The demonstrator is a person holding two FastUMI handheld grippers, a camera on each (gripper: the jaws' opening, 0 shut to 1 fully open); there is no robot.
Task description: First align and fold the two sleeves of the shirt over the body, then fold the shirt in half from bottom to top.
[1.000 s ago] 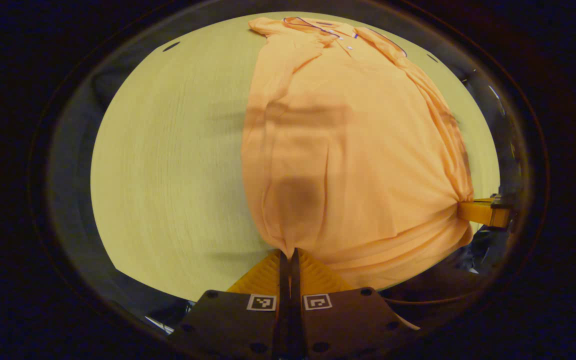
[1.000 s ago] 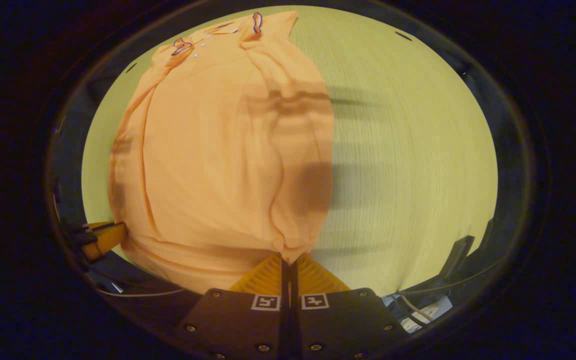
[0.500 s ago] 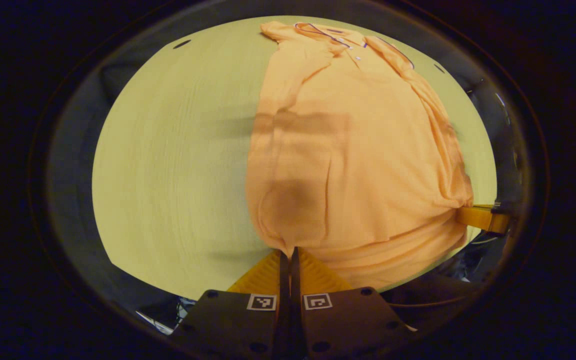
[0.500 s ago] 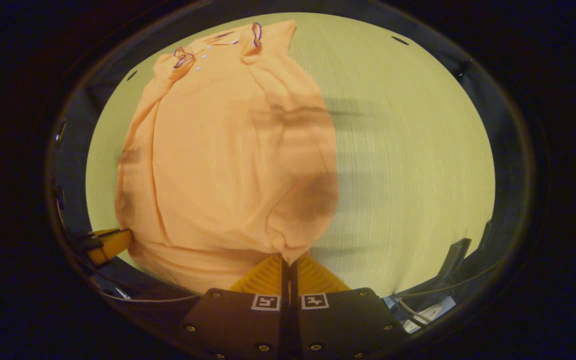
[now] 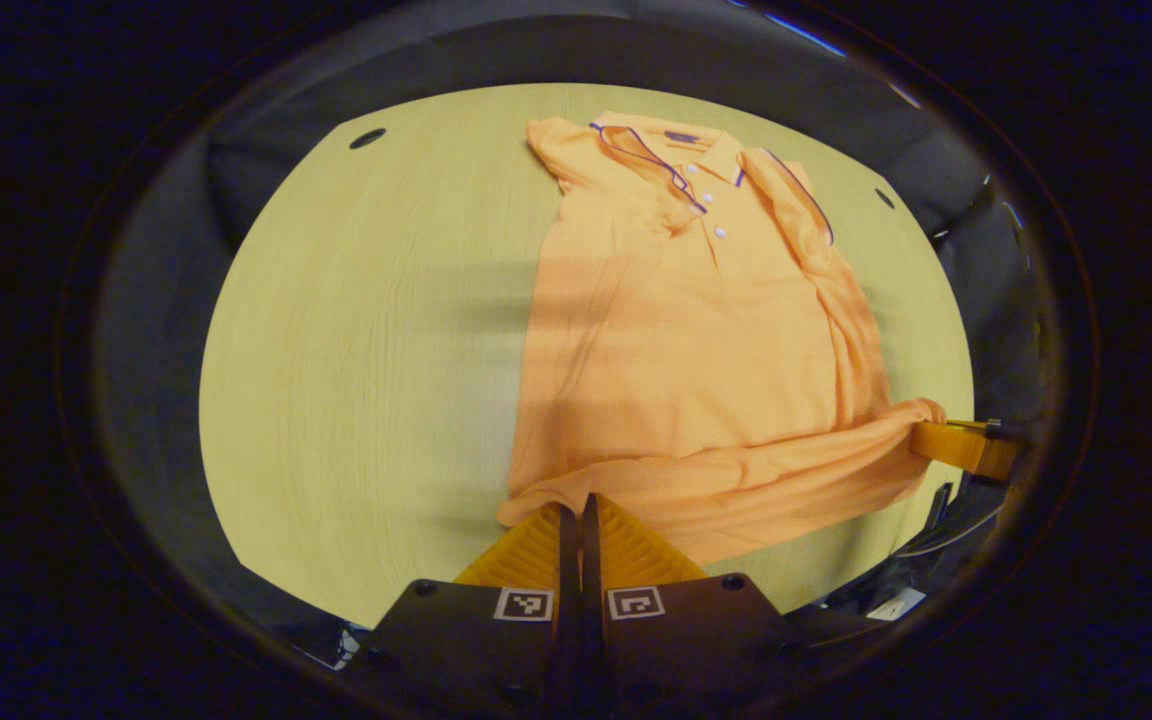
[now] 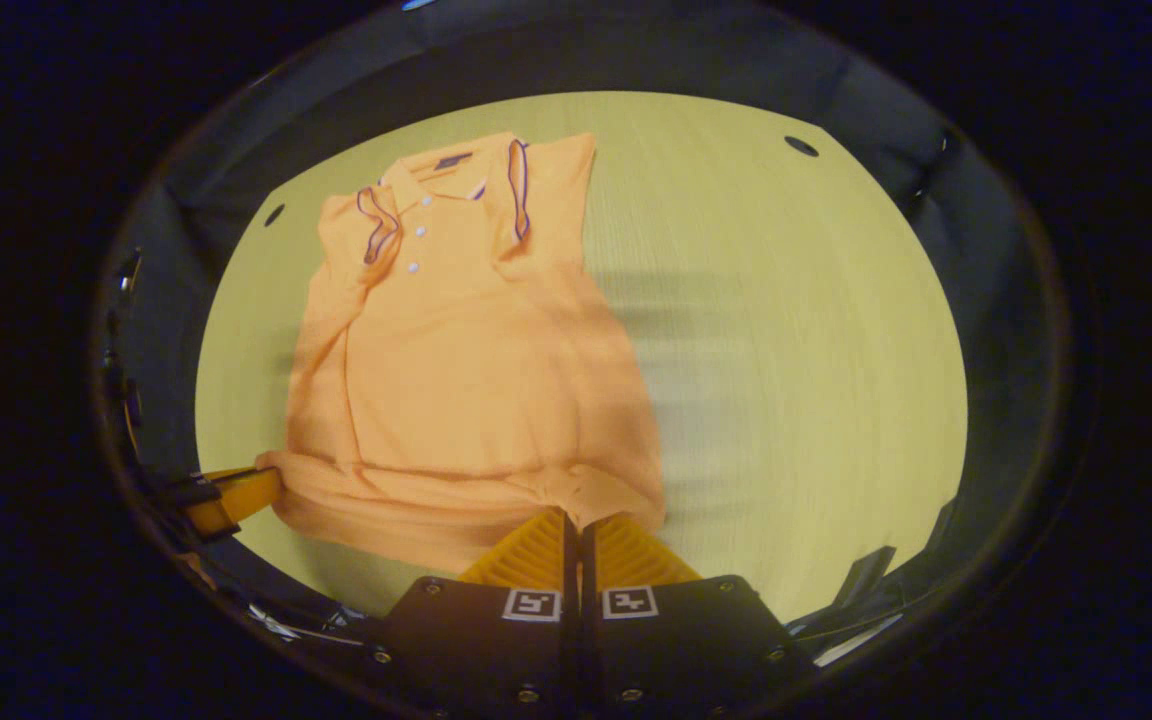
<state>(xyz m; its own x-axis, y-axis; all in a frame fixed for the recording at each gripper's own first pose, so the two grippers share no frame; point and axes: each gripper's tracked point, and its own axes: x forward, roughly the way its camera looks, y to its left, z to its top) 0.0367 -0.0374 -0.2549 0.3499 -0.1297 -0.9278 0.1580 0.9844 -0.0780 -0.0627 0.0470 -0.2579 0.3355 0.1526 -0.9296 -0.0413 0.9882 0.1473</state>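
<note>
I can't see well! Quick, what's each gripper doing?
Left gripper: closed on the orange polo shirt's bottom hem.
Right gripper: closed on the hem too.

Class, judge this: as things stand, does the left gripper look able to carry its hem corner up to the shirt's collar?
Probably yes. The left gripper is shut on the orange polo shirt's hem, and nothing lies on the shirt between there and the collar.

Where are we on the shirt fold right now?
Sleeves look done: both lie folded in over the body of the orange shirt, which lies narrow on the table. In hand: the left tongs and right tongs are each shut on a bottom hem corner, and the hem is bunched up off the table. Left: carry the hem up to the collar.
</note>
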